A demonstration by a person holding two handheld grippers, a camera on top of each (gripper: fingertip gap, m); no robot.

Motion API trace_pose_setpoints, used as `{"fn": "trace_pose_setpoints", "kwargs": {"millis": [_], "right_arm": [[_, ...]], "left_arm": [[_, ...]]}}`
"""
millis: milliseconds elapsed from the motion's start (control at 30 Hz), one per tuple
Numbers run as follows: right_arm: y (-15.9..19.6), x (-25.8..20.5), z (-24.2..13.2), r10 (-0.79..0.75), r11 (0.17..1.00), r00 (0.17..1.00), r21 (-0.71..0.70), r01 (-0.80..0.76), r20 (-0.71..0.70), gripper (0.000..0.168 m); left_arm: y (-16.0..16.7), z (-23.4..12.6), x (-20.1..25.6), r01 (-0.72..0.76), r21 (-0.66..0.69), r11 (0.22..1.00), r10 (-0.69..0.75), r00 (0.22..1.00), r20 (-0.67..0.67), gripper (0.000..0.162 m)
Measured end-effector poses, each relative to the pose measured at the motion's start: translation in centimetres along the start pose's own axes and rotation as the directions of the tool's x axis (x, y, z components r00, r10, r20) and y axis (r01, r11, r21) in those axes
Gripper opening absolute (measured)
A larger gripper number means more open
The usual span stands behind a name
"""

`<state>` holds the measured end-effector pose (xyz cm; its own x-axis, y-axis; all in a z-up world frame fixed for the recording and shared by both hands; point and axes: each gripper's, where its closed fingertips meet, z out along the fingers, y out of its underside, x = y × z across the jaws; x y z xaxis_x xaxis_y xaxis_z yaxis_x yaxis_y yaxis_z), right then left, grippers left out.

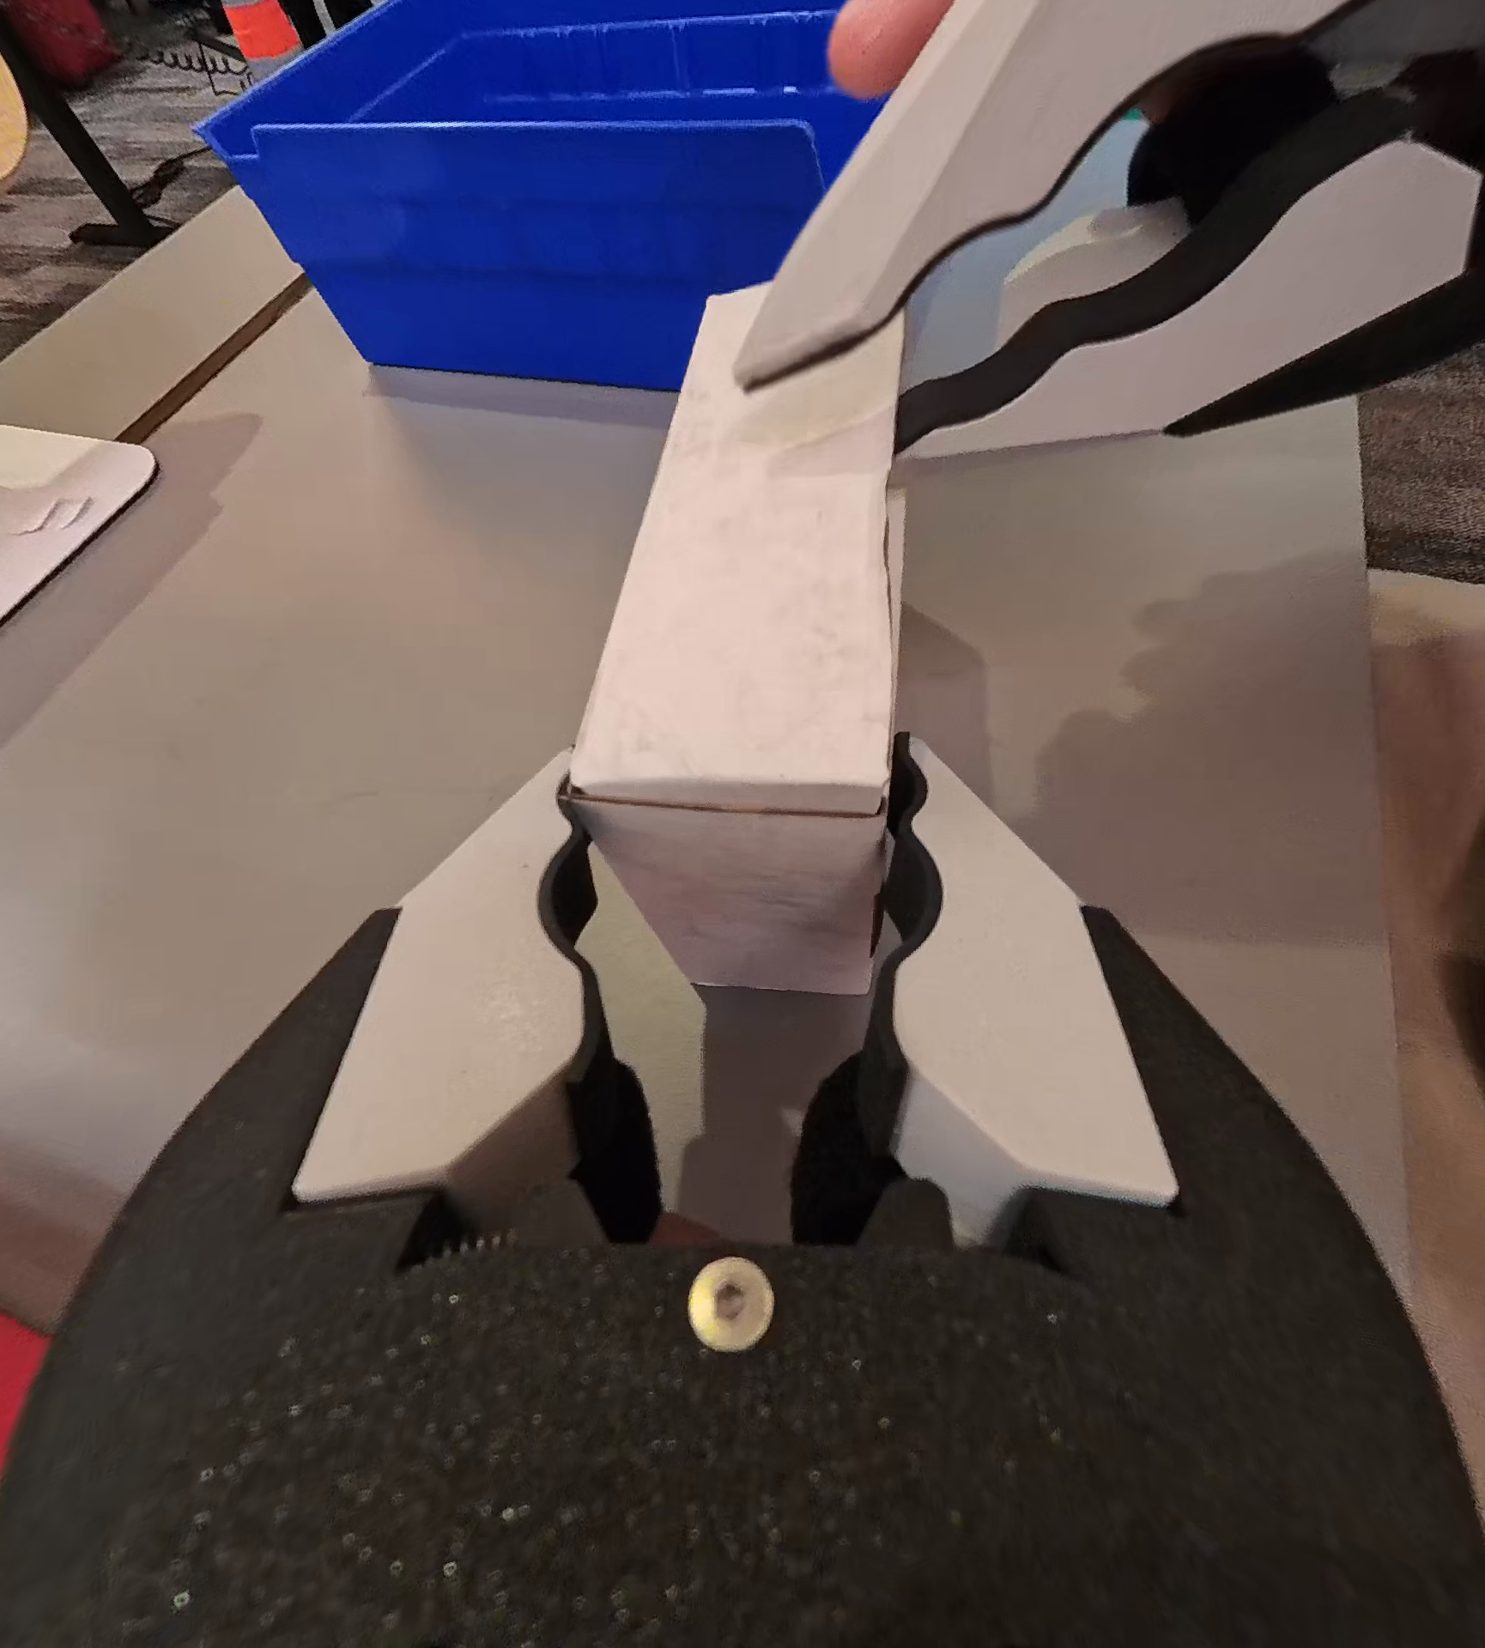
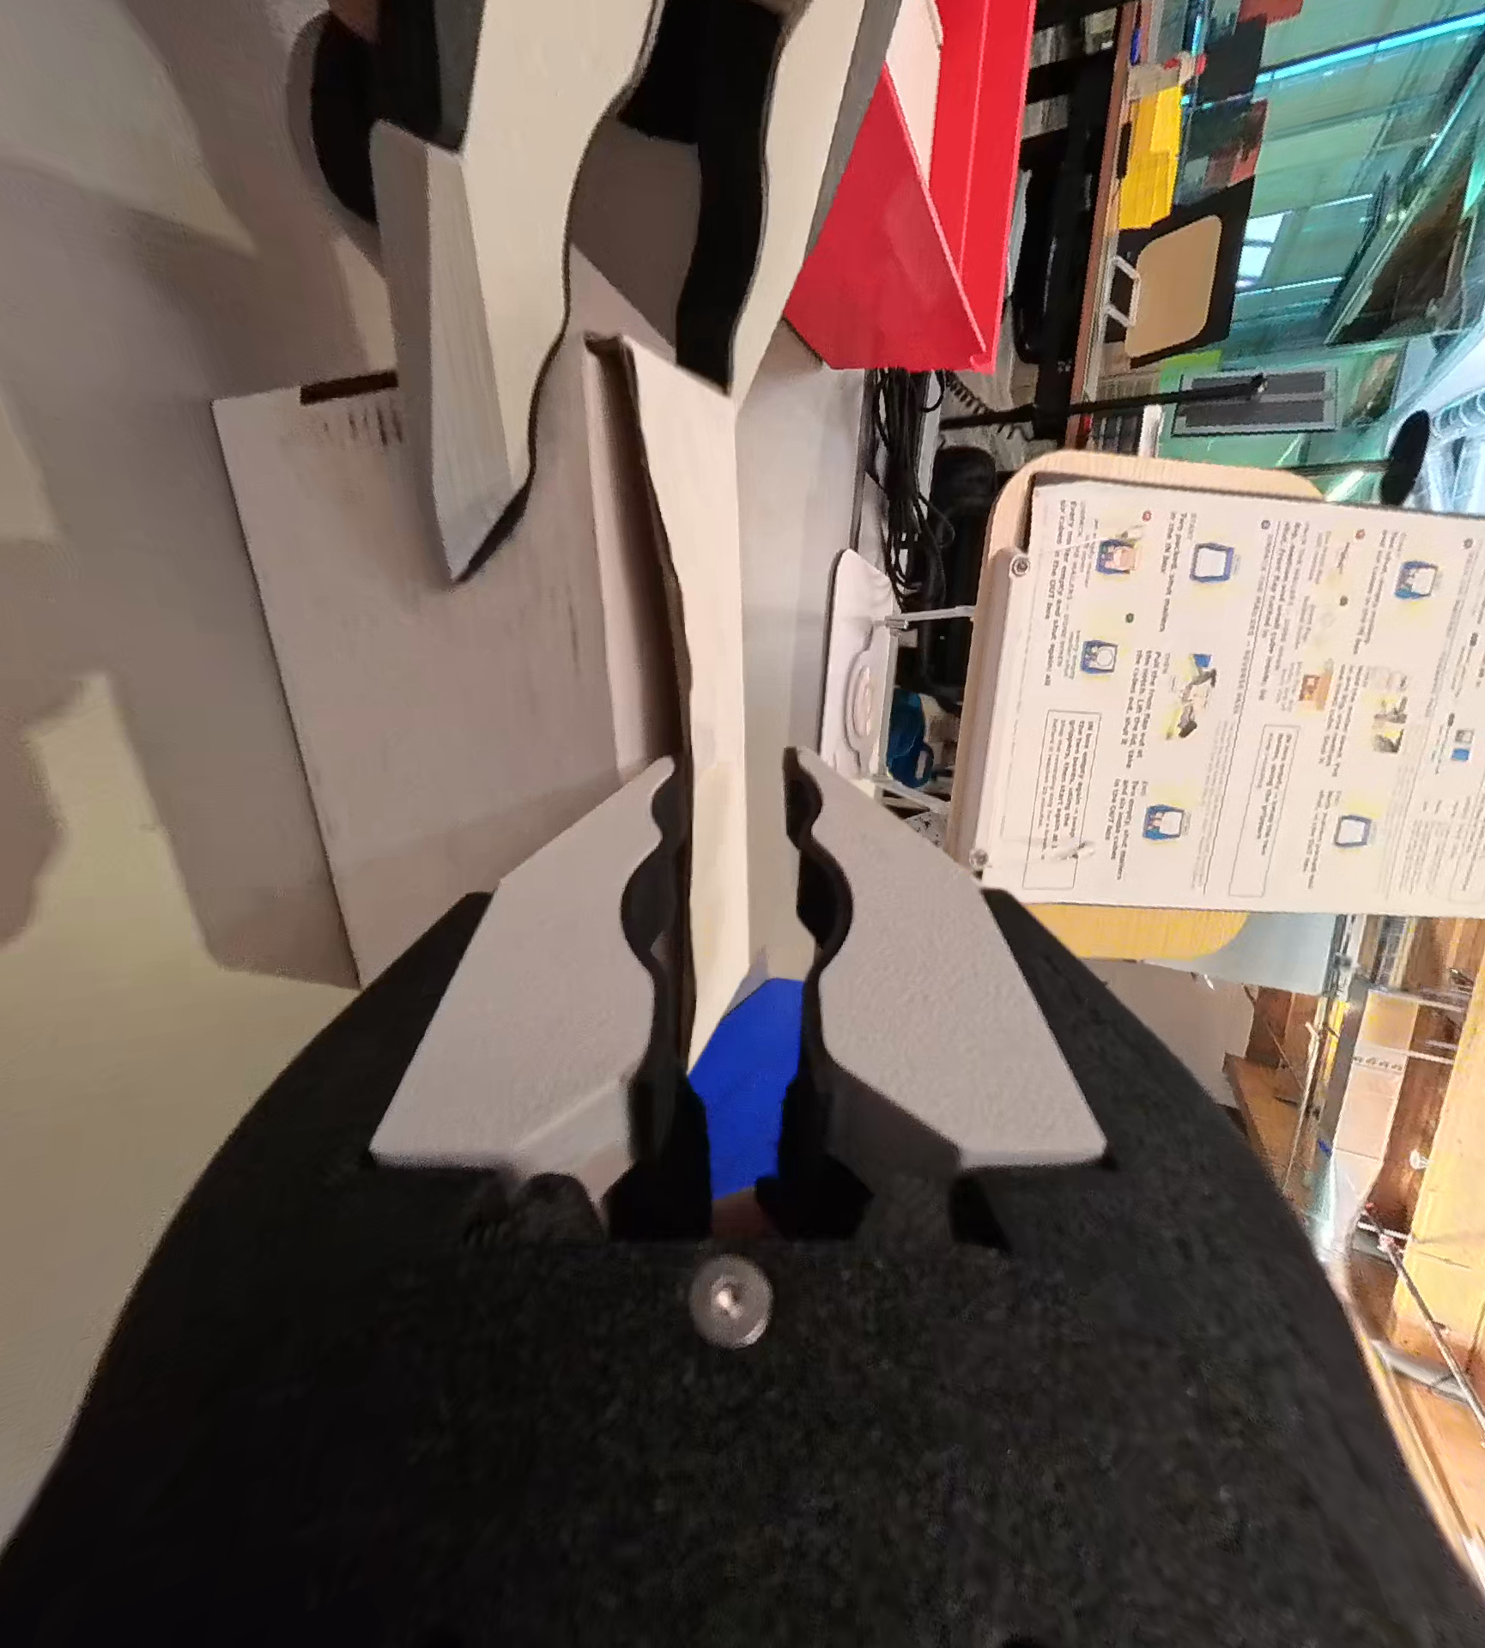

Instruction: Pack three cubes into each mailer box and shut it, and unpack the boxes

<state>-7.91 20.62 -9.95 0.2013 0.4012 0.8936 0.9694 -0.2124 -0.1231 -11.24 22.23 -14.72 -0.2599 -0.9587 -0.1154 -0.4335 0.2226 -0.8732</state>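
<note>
while clamped, one mailer box (image 1: pixel 748 624)

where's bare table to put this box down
The widest bare table lies left of the box, bordered by the blue bin behind and the white pad at the far left. A narrower strip runs right of the box. It is crowded at the box's far end, where the right tongs reach in.
</note>
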Motion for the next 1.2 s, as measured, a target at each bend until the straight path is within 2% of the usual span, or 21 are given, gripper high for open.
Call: {"fn": "trace_pose_setpoints", "kwargs": {"millis": [33, 200, 367, 500, 633, 700, 833, 900, 933, 967, 1033, 1200], "right_arm": [[-0.2, -0.1, 0.3, -0.003, 1.0, 1.0, 0.001, 0.003, 0.018, 0.016], [-0.3, -0.6, 0.8, 0.003, 1.0, 0.994, 0.001, -0.003, 0.109, 0.005], [-0.2, -0.7, 0.7, 0.107, 0.994, 0.954, -0.012, -0.108, 0.28, 0.007], [-0.3, -0.4, 1.1, 0.233, 0.97, 0.865, -0.037, -0.242, 0.444, 0.009], [-0.7, 1.6, 0.6, 0.408, 0.884, 0.709, -0.056, -0.463, 0.575, 0.001], [-0.7, 1.5, 0.6, 0.395, 0.889, 0.706, -0.05, -0.456, 0.587, 0.002], [-0.7, 1.2, 0.4, 0.316, 0.94, 0.798, -0.052, -0.338, 0.513, 0.004], [-0.3, 2.1, 0.9, 0.227, 0.972, 0.909, -0.026, -0.233, 0.35, 0.022], [0.0, 2.5, 0.9, 0.169, 0.985, 0.956, -0.012, -0.171, 0.242, 0.024], [0.3, 2.7, 0.9, 0.104, 0.995, 0.983, -0.005, -0.104, 0.151, 0.017], [0.1, 2.1, 0.9, 0.039, 0.999, 0.998, 0.01, -0.039, 0.044, 0.004], [0.2, 1.2, 0.9, -0.03, 0.999, 0.967, -0.019, 0.026, -0.254, 0.0]], "left_arm": [[0.0, 0.0, 0.0, -0.005, -0.003, 1.0, 0.005, 1.0, -0.001, 0.063], [0.0, 0.0, -0.1, -0.014, 0.004, 1.0, 0.014, 1.0, 0.001, 0.063], [0.0, 0.0, -0.1, -0.022, 0.004, 1.0, 0.022, 1.0, 0.009, 0.063], [0.0, 0.0, -0.4, -0.002, 0.009, 1.0, 0.002, 1.0, 0.009, 0.063], [0.0, -0.3, 0.1, -0.085, -0.01, 0.996, 0.085, 0.996, 0.023, 0.063], [0.0, -0.3, 0.1, -0.073, -0.019, 0.997, 0.073, 0.997, 0.028, 0.063], [0.0, -0.4, -0.3, -0.118, -0.015, 0.993, 0.119, 0.991, 0.065, 0.063], [0.2, -0.8, -1.7, -0.227, -0.054, 0.972, 0.233, 0.959, 0.163, 0.063], [0.4, -1.0, -2.3, -0.277, -0.079, 0.958, 0.288, 0.935, 0.207, 0.063], [0.5, -1.2, -2.6, -0.304, -0.089, 0.948, 0.317, 0.921, 0.228, 0.063], [0.6, -1.4, -2.7, -0.307, -0.075, 0.949, 0.316, 0.918, 0.24, 0.063], [0.7, -1.2, -2.7, -0.263, -0.064, 0.963, 0.271, 0.925, 0.268, 0.064]]}}
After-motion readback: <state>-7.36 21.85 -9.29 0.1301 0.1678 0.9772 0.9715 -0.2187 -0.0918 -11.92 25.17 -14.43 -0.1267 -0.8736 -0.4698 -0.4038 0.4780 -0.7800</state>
